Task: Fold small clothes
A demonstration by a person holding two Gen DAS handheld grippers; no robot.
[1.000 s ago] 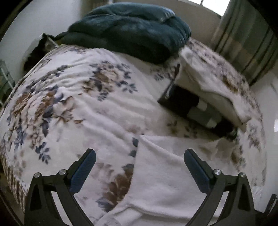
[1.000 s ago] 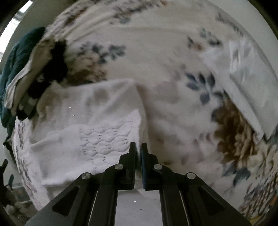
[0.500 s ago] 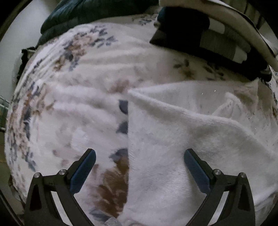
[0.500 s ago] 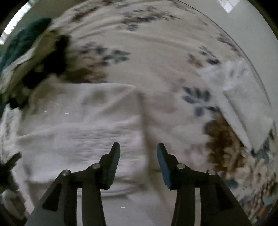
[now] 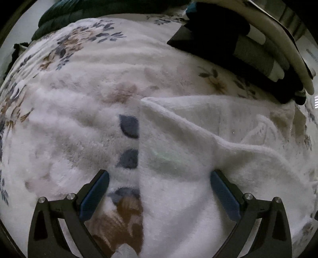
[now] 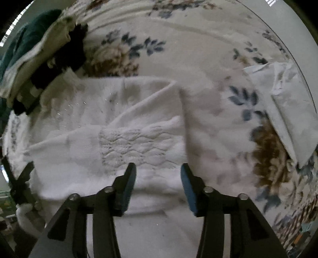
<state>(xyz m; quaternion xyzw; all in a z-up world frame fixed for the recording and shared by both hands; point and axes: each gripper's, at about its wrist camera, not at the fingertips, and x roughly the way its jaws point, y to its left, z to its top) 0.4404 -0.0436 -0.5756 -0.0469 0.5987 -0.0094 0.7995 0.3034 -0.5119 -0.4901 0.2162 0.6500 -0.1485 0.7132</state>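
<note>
A white knitted garment (image 5: pixel 188 158) lies on a floral blanket (image 5: pixel 79 111), one part folded across it. In the right wrist view the same garment (image 6: pixel 119 139) shows a raised knit pattern. My left gripper (image 5: pixel 159 174) is open and empty, low over the garment's left edge. My right gripper (image 6: pixel 158 168) is open and empty, just above the garment's near right part. The left gripper also shows at the left edge of the right wrist view (image 6: pixel 17 182).
A stack of folded dark and pale clothes (image 5: pixel 248 45) lies beyond the garment. A dark green blanket (image 5: pixel 83 12) is heaped at the far side. A folded white cloth (image 6: pixel 288 111) lies to the right on the floral blanket (image 6: pixel 208 59).
My right gripper opened from shut and let go of the garment. My left gripper moved forward and down over the garment's left edge, staying open.
</note>
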